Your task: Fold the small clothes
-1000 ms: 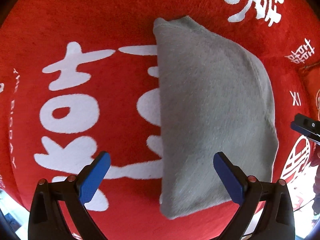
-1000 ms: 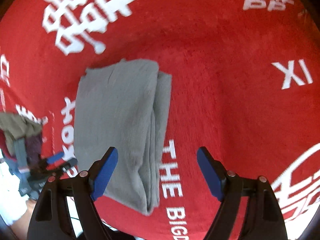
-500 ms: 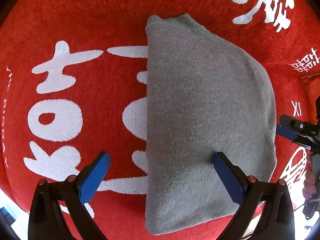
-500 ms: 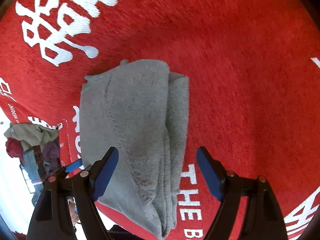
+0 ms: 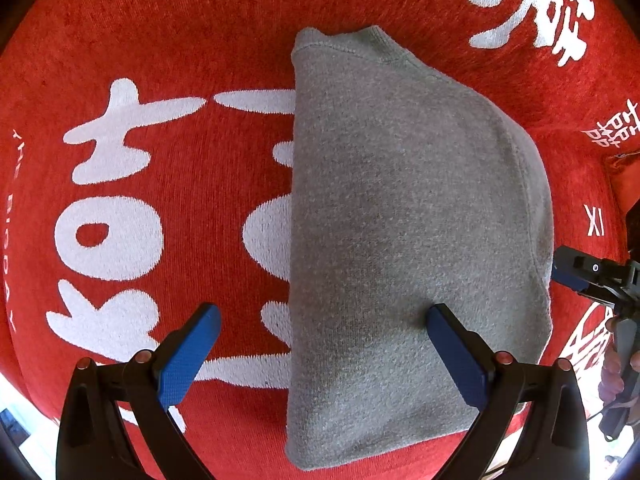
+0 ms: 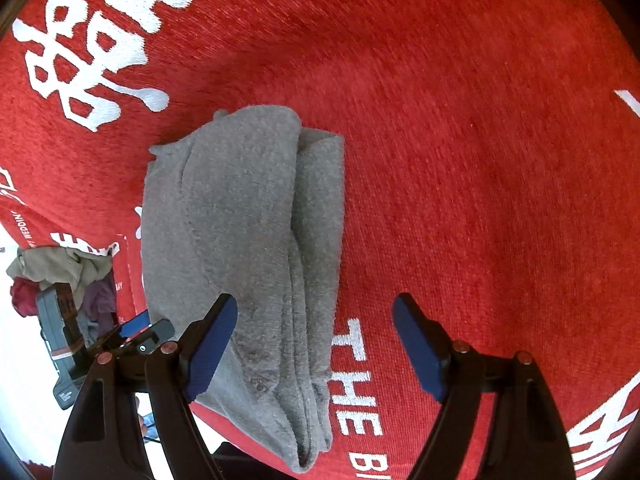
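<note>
A folded grey fleece garment (image 5: 400, 220) lies flat on a red cloth with white lettering (image 5: 160, 60). My left gripper (image 5: 320, 352) is open and empty, with its jaws astride the garment's left folded edge near the front. In the right wrist view the same garment (image 6: 240, 240) shows its stacked layers along the right edge. My right gripper (image 6: 316, 348) is open and empty, with its jaws astride that layered edge. The right gripper also shows at the far right of the left wrist view (image 5: 592, 276).
A pile of other small clothes (image 6: 60, 276) lies beyond the red cloth's edge at the left of the right wrist view. The left gripper's body (image 6: 132, 336) shows just in front of it. The cloth's front edge runs close below both grippers.
Both grippers have moved in closer over the garment, which now fills more of each view. Both stayed open, and the garment has not visibly shifted on the cloth.
</note>
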`<control>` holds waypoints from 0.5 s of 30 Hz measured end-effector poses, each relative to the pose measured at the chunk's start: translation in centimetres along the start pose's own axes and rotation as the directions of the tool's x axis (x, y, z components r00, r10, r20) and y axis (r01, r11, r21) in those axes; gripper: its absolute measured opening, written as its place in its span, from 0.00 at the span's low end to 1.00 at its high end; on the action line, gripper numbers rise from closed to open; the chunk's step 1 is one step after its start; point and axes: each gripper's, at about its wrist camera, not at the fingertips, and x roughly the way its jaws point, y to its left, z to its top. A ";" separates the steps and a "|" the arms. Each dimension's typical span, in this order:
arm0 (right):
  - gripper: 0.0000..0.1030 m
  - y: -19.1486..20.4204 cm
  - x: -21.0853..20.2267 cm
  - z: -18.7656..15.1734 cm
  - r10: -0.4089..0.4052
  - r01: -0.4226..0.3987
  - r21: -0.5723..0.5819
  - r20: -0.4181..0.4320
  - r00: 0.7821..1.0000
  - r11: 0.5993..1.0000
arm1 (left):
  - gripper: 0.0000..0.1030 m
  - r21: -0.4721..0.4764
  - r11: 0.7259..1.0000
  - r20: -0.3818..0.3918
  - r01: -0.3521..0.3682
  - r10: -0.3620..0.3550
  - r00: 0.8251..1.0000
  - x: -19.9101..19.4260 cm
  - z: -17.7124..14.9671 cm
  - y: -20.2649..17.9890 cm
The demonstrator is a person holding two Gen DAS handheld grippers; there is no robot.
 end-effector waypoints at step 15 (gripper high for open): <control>0.81 0.5 1.2 0.5 0.047 -0.049 -0.049 -0.036 0.998 0.998 | 1.00 0.008 1.000 -0.001 0.005 -0.005 1.000 -0.1 0.1 0.3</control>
